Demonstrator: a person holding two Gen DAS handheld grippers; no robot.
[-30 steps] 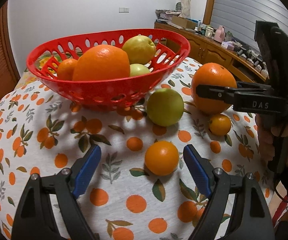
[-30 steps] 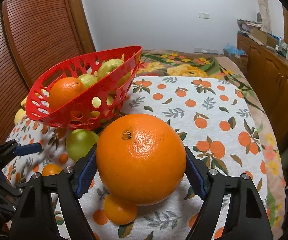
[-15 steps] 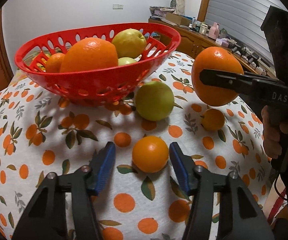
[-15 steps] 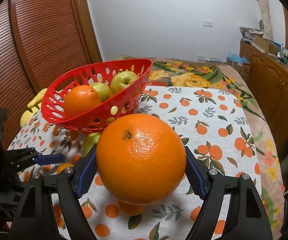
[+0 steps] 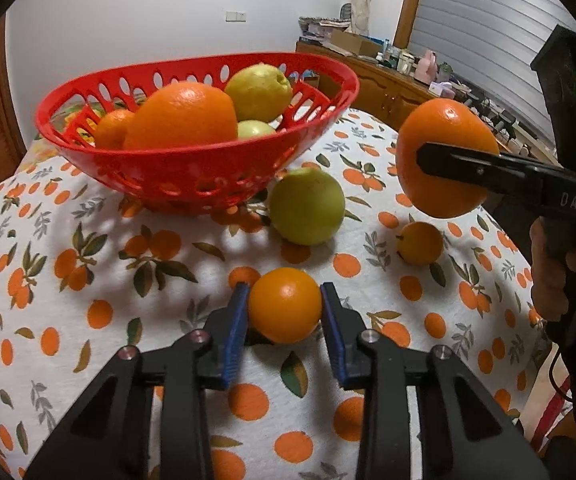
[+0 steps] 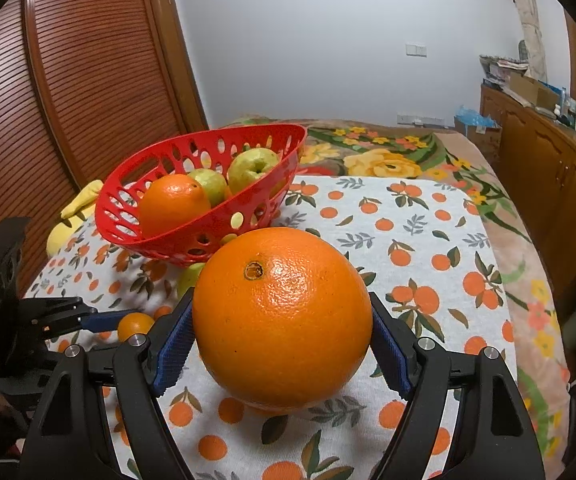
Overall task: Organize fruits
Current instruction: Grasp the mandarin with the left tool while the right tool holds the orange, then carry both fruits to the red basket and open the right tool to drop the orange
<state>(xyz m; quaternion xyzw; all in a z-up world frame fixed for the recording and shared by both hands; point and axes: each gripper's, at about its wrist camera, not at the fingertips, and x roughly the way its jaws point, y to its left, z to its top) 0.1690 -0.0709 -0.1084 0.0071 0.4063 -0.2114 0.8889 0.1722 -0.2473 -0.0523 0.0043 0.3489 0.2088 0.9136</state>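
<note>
The left tongs are clenched on a small orange. The blue pads press on both sides of it. The small orange sits on the cloth with the orange and leaf print, which covers the tabletop. The jaws of the left tongs have just been closing, with the small orange between them.

The right tongs are grasping a big orange. It is held up in the air, above the cloth. In the left view the big orange hangs to the right of the red basket, with a black finger of the right tongs across it. A hand grips the handle of the right tongs.

The red basket stands on the cloth at the back. It has holes in its wall. Inside it are 1 large orange, 1 smaller orange and 2 yellow-green fruits.

A green fruit lies on the cloth just beside the basket. A tiny orange fruit lies on the cloth under the big orange. The small orange in the left tongs is nearer to the camera than both of them.

A wooden cabinet with many little things on top stands along the wall at the right.
</note>
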